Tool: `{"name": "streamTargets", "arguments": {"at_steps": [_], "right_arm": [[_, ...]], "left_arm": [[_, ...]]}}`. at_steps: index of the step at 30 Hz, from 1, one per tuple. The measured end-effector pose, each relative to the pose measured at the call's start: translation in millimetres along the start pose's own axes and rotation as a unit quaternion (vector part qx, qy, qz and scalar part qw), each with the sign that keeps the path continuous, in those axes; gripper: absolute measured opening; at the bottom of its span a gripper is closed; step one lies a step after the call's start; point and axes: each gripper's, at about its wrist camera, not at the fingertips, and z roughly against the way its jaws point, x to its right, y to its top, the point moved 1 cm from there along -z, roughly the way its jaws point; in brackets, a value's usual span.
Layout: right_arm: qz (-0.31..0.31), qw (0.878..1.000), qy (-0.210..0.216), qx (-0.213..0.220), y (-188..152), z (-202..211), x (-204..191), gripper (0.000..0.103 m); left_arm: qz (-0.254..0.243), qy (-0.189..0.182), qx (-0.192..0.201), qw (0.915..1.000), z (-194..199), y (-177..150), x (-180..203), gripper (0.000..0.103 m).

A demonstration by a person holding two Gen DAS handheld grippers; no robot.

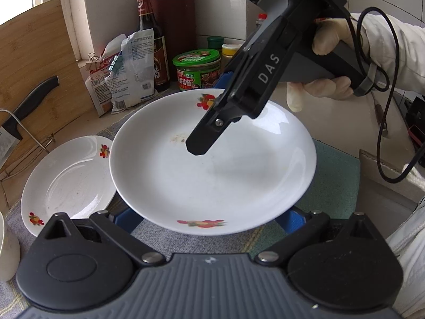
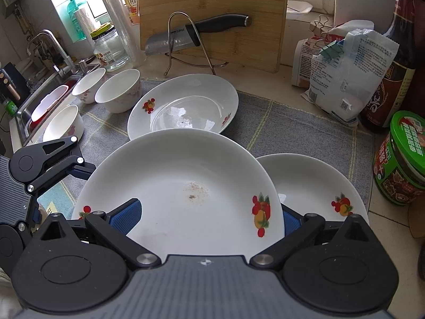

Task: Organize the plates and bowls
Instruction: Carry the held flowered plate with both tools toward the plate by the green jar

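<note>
Right wrist view, you go first: where is the plate?

— White shallow plate with red fruit prints and a brown speckled smear (image 2: 186, 186) fills the middle; it overlaps a second white fruit-print plate (image 2: 313, 186) on the grey checked cloth (image 2: 279, 122); I cannot tell whether it is lifted or leaning on that one.

And the right gripper (image 2: 209, 210)?

— Fingers spread wide, one blue pad over the plate's inside, the other beyond its rim; straddling it, not clamped.

Left wrist view, then?

— Left gripper (image 1: 208, 220) is also spread; both blue fingers (image 1: 127, 220) sit under the near rim, so it may be propping the plate, gripping nothing.

So which step is this?

— Taking hold of one plate to stack it, I judge; the next move calls for the right fingers to close on the rim, then a level carry onto the neighbouring plate; three white bowls (image 2: 118, 93) wait near the sink.
</note>
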Motion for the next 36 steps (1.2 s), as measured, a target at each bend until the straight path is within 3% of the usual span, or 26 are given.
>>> {"name": "streamTargets", "arguments": {"at_steps": [19,36], "right_arm": [[-0.024,1.0,0.005,0.001,-15.9,1.0,56.8,0.103],[-0.038,0.999,0.024,-0.002,-20.6,-13.6,88.7,0.103]], "left_arm": [[-0.006,-0.008,-0.024,0.9997,-49.6,30.9,11.3,0.102],[0.008,-0.01,-0.054,0.9984,-80.0,39.1,8.0,0.102]]}}
